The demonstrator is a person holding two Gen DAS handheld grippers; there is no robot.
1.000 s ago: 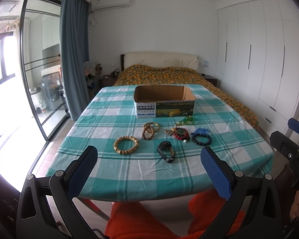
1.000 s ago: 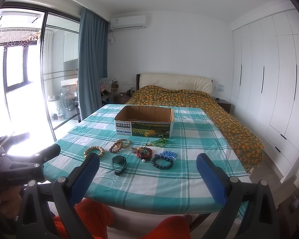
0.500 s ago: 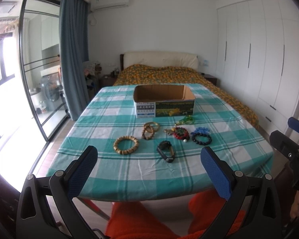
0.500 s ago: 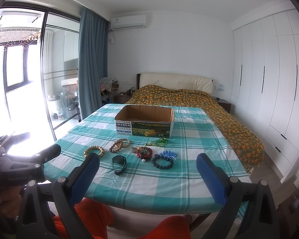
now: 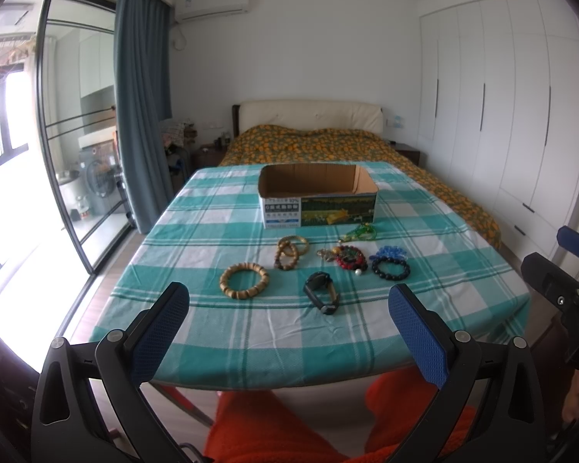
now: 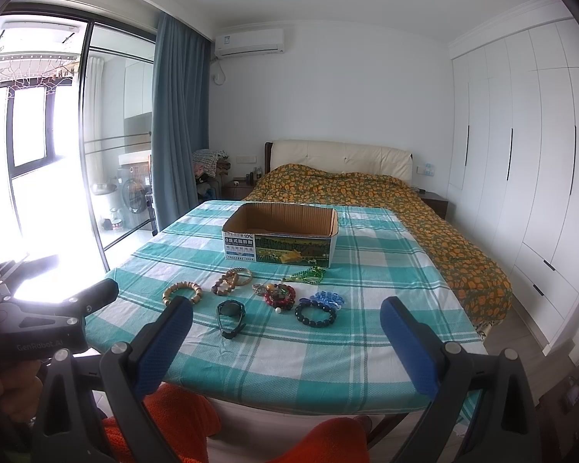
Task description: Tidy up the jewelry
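An open cardboard box stands mid-table on the teal checked cloth. In front of it lie a tan wooden bead bracelet, two linked brown bracelets, a black watch, a red bead cluster, a black bead bracelet, blue beads and a green string. My left gripper and right gripper hang open and empty before the table's near edge.
A bed with an orange-patterned cover lies behind the table. White wardrobes line the right wall, glass doors and a blue curtain the left. The person's orange-clad legs sit below the table edge.
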